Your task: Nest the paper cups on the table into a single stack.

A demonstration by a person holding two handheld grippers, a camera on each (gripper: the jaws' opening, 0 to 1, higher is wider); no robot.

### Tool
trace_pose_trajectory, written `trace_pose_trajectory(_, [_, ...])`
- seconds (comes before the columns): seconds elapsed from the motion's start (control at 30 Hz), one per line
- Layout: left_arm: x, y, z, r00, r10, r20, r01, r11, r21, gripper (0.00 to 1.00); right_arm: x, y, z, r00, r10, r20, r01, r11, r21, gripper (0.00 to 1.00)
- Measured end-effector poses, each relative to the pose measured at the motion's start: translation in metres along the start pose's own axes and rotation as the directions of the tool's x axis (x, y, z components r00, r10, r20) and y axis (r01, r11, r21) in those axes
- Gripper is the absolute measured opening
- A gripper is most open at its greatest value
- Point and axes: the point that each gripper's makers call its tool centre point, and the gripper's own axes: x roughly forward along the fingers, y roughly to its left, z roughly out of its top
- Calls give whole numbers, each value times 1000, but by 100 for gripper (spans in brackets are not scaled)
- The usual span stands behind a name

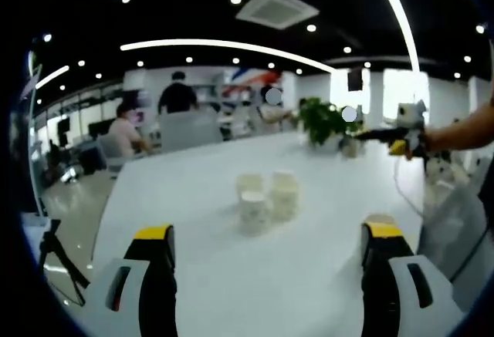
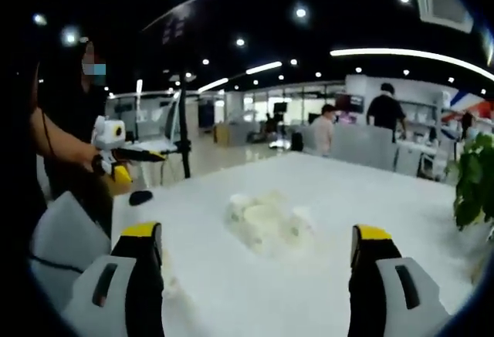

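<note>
Three pale paper cups stand close together in the middle of the white table, apart from one another. My left gripper is open, its jaws wide apart and short of the cups, with nothing between them. In the right gripper view the same cluster of cups looks blurred. My right gripper is open too, and nothing sits between its jaws. Each gripper also shows in the other's view, held above the table's edge: the right gripper and the left gripper.
A potted green plant stands at one end of the table, and its leaves show in the right gripper view. A small dark object lies near the table edge. A tripod pole stands beside the table. People sit at desks beyond.
</note>
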Motion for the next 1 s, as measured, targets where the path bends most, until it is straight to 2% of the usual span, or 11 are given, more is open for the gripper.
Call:
trace_pose_trajectory(0.43, [6,0,-4,1000,-8,-17,8,1000,-4,98,9,1,0,997,18,81,-17,1000,-12,100])
trace_pose_trajectory(0.77, [8,-5,-2,1000,3,-2,-3,1000,-6,99,33,-4,-9,995,41,87,-40,999,-13,100])
trace_pose_trajectory(1.0, [12,-5,-4,1000,3,-5,-3,1000,-16,98,58,-5,-16,994,51,98,-52,999,3,100])
